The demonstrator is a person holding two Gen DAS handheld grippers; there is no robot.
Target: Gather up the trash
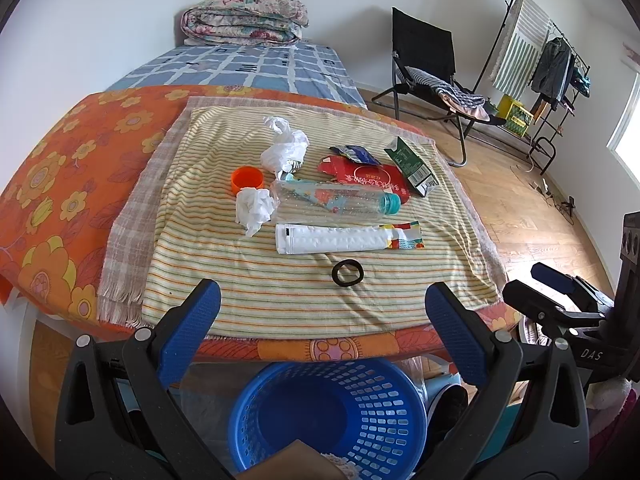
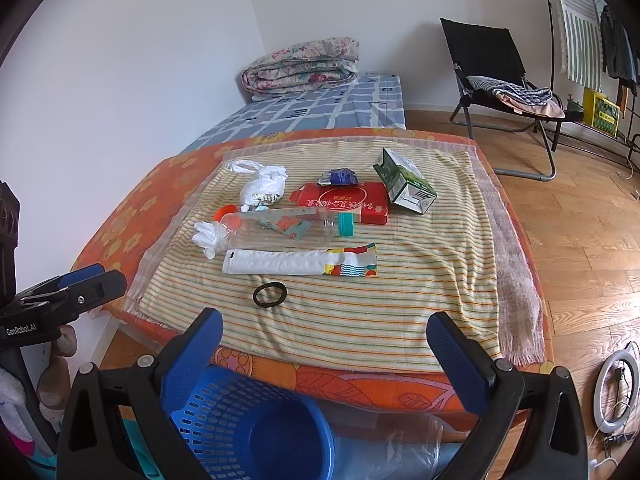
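Trash lies on a striped cloth (image 1: pixel 280 300) on a table: a clear plastic bottle (image 1: pixel 332 198) (image 2: pixel 280 224), a white tube (image 1: pixel 344 238) (image 2: pixel 296 262), a crumpled tissue (image 1: pixel 254 208), an orange cap (image 1: pixel 247 179), a white plastic bag (image 1: pixel 284 148) (image 2: pixel 262 184), a red packet (image 1: pixel 360 180) (image 2: pixel 344 200), a green carton (image 1: pixel 410 162) (image 2: pixel 404 182), a blue wrapper (image 1: pixel 354 154) and a black ring (image 1: pixel 348 272) (image 2: pixel 270 294). A blue basket (image 1: pixel 328 412) (image 2: pixel 248 424) stands below the table's front edge. My left gripper (image 1: pixel 320 316) and right gripper (image 2: pixel 324 340) are open and empty, near the front edge.
A bed with a folded quilt (image 1: pixel 244 20) lies behind the table. A black folding chair (image 1: pixel 428 72) and a clothes rack (image 1: pixel 540 60) stand at the right on the wooden floor. A ring light (image 2: pixel 616 388) lies on the floor at right.
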